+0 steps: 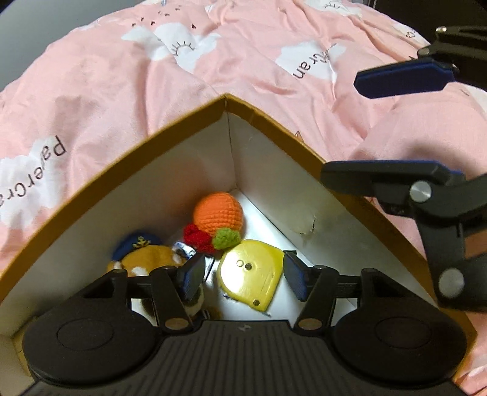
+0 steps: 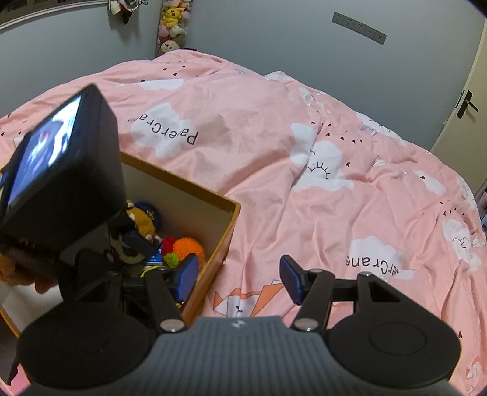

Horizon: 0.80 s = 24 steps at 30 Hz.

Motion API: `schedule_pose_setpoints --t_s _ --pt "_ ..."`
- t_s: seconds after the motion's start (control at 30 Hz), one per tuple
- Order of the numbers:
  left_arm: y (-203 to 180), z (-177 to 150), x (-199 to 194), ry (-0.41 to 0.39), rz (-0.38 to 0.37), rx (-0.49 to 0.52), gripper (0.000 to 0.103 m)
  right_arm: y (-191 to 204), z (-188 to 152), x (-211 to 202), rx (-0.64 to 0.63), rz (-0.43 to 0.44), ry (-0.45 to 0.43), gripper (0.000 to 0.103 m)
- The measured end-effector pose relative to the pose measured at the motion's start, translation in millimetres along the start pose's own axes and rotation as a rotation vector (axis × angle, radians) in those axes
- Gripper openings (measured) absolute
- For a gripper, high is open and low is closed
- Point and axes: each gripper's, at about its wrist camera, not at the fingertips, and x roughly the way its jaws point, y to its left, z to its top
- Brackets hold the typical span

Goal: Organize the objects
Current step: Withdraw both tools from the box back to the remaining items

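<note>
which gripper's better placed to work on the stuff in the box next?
Left. The left gripper hangs open inside the box, right over the yellow tape measure. The right gripper is open outside it, over the bedspread.

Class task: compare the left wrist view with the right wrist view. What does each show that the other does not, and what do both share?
Only the left wrist view shows the yellow tape measure between the open left gripper fingers.

Only the right wrist view shows the wall, door handle, hanging plush toys and the left unit's screen.

Both show the cardboard box, orange crochet ball, capped plush, pink duvet and open right gripper.
</note>
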Motion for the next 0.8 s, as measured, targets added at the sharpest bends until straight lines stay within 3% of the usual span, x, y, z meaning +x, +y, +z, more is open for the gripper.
schedule_pose_setpoints --t_s 0.13,0.23,0.3,0.5,0.67,0.8 --pt "4.1 -15.0 -32.6 -0.048 0.024 -0.014 0.066 0.7 0.0 -13.8 0.037 0.012 -0.002 0.061" --pt "2.8 -33.9 -73.1 -0.141 0.056 -0.031 0.065 6.2 -1.9 -31.7 0.066 0.036 -0.014 0.066" --pt "0.7 -47.6 -101.6 -0.195 0.077 -0.056 0.065 12.7 -6.1 -50.1 0.098 0.041 -0.039 0.071" --pt "-17.4 -91.5 -167.6 -0.308 0.064 -0.16 0.058 37.6 -32.0 -110.2 0.213 0.101 -0.137 0.071" --pt "-37.7 -140.4 -181.2 -0.296 0.024 -0.228 0.048 64.0 -69.6 -136.5 0.332 0.124 -0.096 0.071" --pt "-57.7 -176.6 -165.7 -0.222 0.0 -0.242 0.042 90.9 -109.0 -134.3 0.381 0.146 0.033 0.071"
